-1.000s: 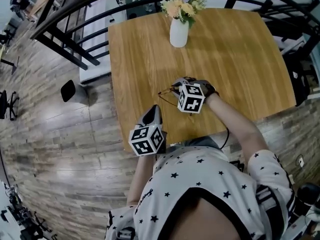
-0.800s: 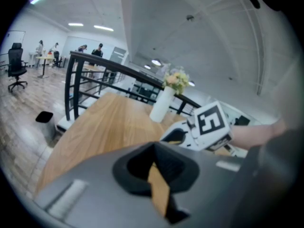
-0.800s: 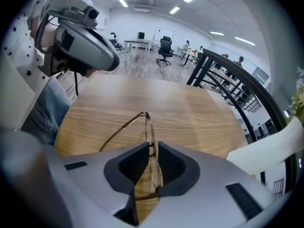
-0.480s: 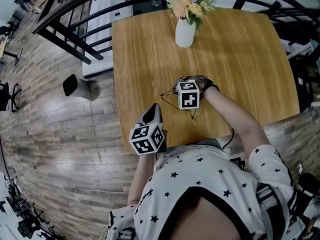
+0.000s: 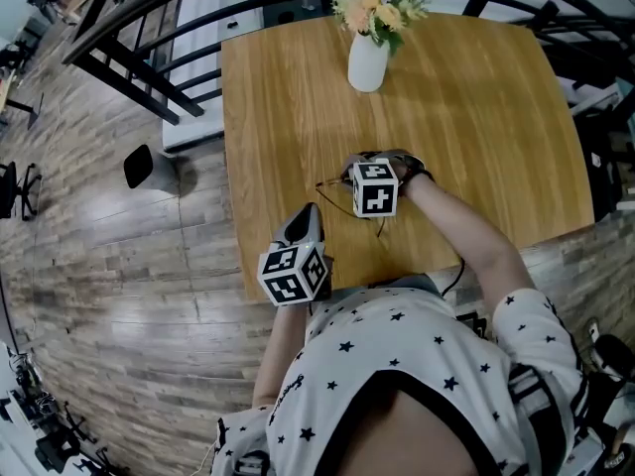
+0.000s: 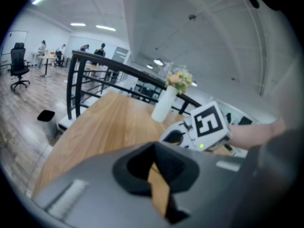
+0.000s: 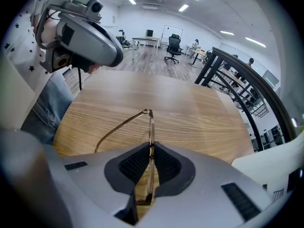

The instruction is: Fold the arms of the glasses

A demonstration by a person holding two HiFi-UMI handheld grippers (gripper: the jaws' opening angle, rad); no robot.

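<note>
Two grippers are over the wooden tabletop (image 5: 476,117). Nearest the person, at the near left corner, the left gripper (image 5: 306,216) hangs just above the wood with its marker cube (image 5: 293,274) towards the body; in its own view the left gripper (image 6: 159,184) has its jaws together with nothing between the pads, only a sliver of tabletop showing past them. Farther in, about mid-tabletop and nearer the near edge than the far one, the right gripper (image 5: 352,179) points steeply down; its cube (image 5: 375,187) hides most of it from above. In the right gripper view the right gripper (image 7: 149,167) has its pads closed on the thin gold rim of the glasses (image 7: 151,127); the rim runs edge-on straight out beyond the jaws to a hinge, and from there one arm (image 7: 118,127) swings back leftwards, unfolded. From the head view the glasses (image 5: 325,185) show as fine lines on the wood just left of that gripper, well apart from the left one. At the far edge stands a white vase (image 5: 367,62) of flowers (image 5: 382,3); beyond it is a black railing (image 5: 129,38).
</note>
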